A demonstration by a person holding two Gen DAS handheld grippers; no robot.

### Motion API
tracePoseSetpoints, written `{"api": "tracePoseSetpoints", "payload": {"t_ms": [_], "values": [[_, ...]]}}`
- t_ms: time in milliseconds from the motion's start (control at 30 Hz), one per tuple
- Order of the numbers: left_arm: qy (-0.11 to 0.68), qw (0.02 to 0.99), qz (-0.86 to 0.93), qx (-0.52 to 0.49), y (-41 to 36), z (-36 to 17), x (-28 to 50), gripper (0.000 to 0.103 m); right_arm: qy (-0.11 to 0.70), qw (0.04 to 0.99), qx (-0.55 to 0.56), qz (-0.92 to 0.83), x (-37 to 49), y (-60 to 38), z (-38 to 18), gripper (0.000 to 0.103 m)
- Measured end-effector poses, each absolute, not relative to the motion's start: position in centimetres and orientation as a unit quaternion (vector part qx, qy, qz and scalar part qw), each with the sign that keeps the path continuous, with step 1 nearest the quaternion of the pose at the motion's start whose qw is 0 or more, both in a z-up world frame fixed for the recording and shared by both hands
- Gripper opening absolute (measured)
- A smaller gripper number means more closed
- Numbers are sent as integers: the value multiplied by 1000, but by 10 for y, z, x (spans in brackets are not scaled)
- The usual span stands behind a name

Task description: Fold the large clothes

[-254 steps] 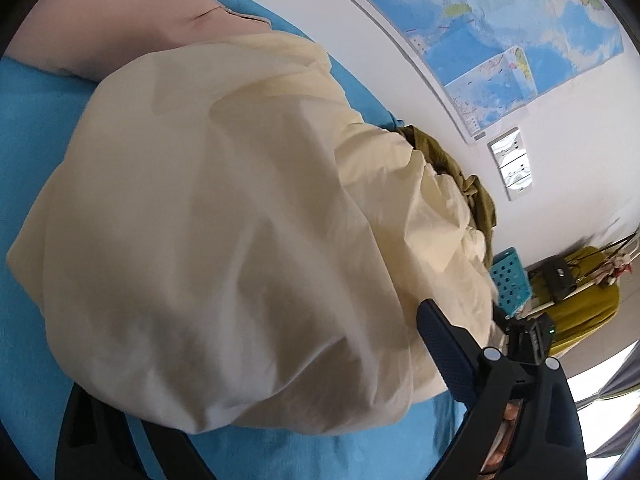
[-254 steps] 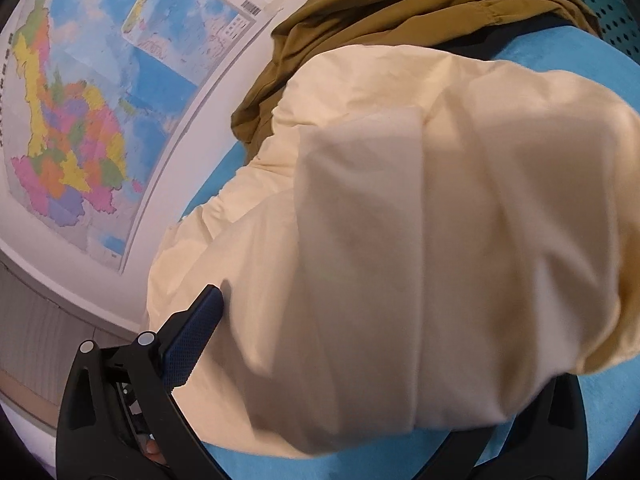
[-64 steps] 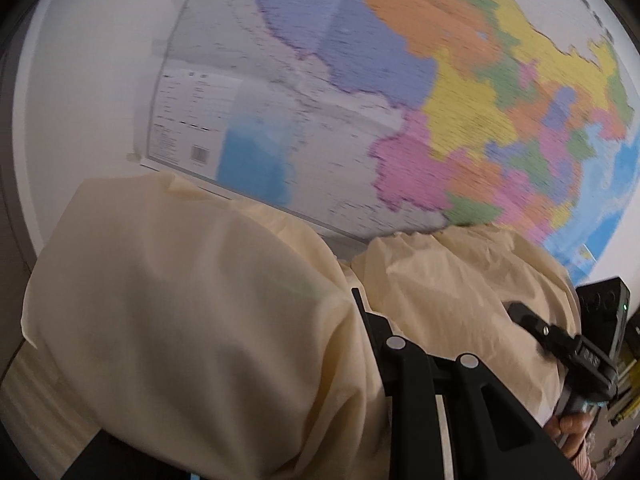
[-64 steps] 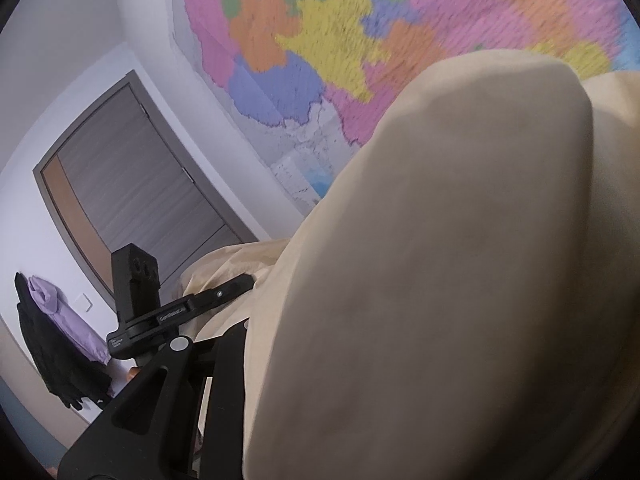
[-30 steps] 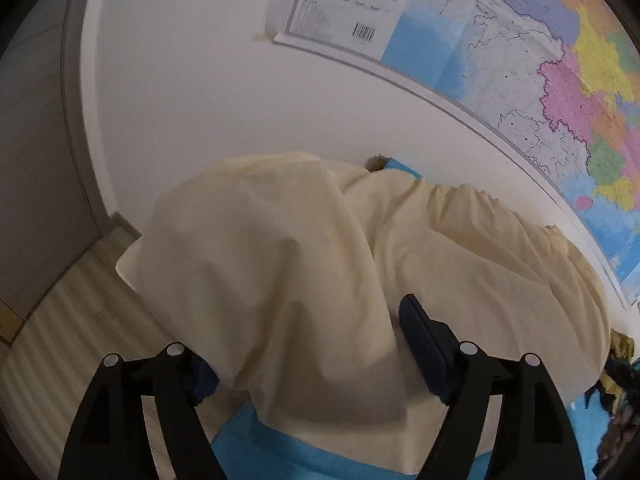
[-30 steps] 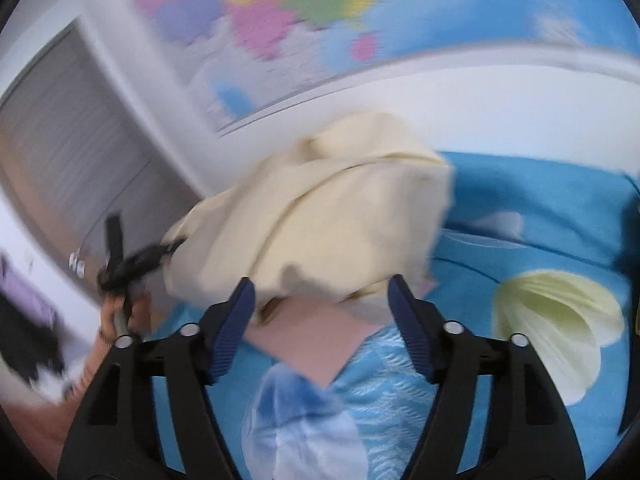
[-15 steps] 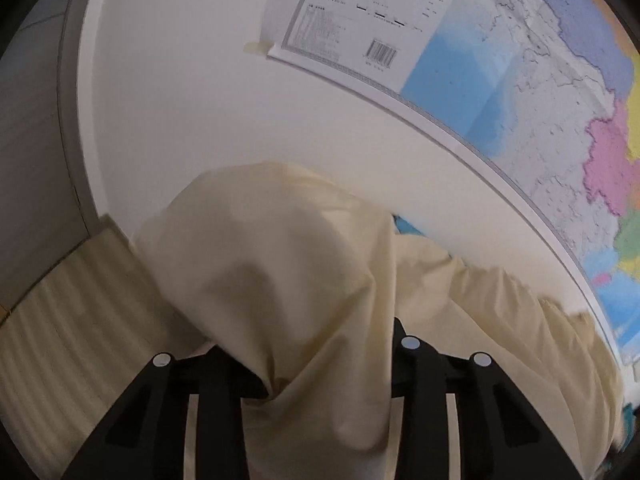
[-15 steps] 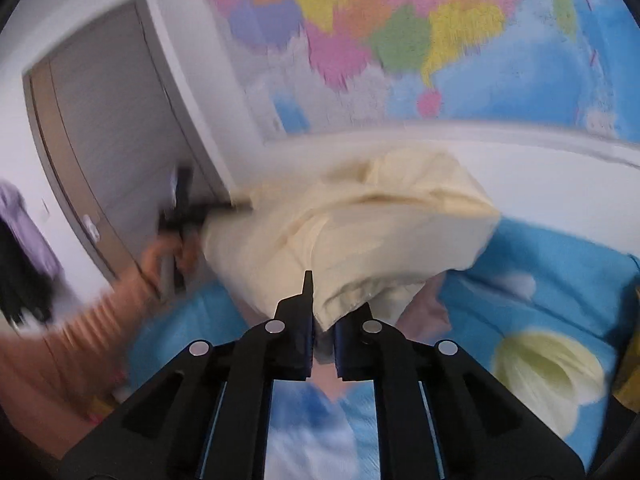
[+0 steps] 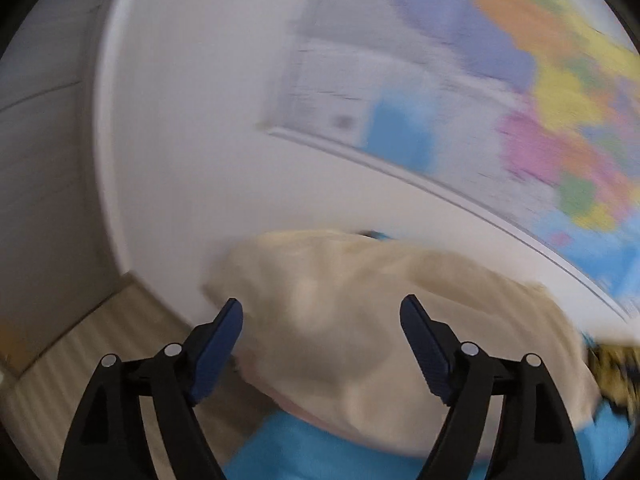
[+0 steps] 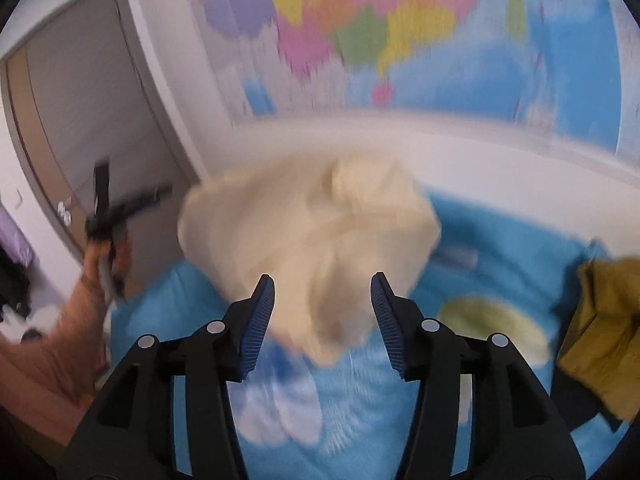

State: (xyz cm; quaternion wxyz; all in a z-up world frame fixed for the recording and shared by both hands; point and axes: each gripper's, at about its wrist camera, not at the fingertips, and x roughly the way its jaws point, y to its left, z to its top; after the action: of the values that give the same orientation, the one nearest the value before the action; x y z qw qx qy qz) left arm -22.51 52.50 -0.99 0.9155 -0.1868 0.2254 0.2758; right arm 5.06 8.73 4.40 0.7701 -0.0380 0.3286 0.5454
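The cream garment [image 9: 384, 320] lies bunched in a heap on the blue bedsheet [image 10: 500, 264], at the bed's far edge against the white wall [image 9: 192, 120] under the map [image 10: 420, 40]. The left gripper [image 9: 322, 340] is spread wide and empty, the cloth beyond its fingertips. The right gripper [image 10: 322, 312] is likewise released, the heap ahead between its fingers, untouched. An olive garment [image 10: 600, 328] lies by the bed's right edge.

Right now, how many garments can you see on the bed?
2. The cream garment lies heaped near the wall, ahead of both open grippers; an olive garment sits at the right edge. Others may be hidden.
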Motion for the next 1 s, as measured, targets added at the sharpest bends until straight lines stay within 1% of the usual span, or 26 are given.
{"api": "tracePoseSetpoints", "payload": {"t_ms": [67,100,133,200,233,267,333,367,467,533,767,833,933,1000], "values": [[246,925,241,-160,505,-13,-210,78,315,770,-41,553,60,99,47,53],[261,926,229,-146,495,-19,-197,78,312,775,-47,548,61,115,45,56],[267,925,228,-142,491,-23,-189,78,319,770,-53,551,64,138,39,55],[291,920,213,-153,489,-43,-170,78,340,760,-53,552,69,155,23,54],[296,917,216,-157,489,-50,-170,82,352,755,-61,550,72,166,12,53],[299,913,223,-164,493,-60,-164,86,375,747,-75,544,75,180,-6,49],[305,907,225,-183,498,-74,-162,89,414,733,-74,534,81,189,-35,49],[305,906,227,-186,498,-77,-163,89,433,723,-60,536,84,186,-47,49],[307,904,239,-175,491,-69,-164,87,434,723,-48,535,84,175,-49,49],[303,905,250,-161,478,-60,-168,87,428,730,-53,529,82,171,-41,52],[279,919,243,-137,429,-43,-179,89,387,758,-66,521,60,157,-20,71],[273,924,232,-133,415,-40,-179,93,377,763,-72,520,52,157,-19,71],[265,929,228,-120,398,-38,-178,95,364,771,-81,516,45,163,-19,73],[266,930,223,-121,392,-40,-176,96,367,768,-84,518,42,167,-22,77]]}}
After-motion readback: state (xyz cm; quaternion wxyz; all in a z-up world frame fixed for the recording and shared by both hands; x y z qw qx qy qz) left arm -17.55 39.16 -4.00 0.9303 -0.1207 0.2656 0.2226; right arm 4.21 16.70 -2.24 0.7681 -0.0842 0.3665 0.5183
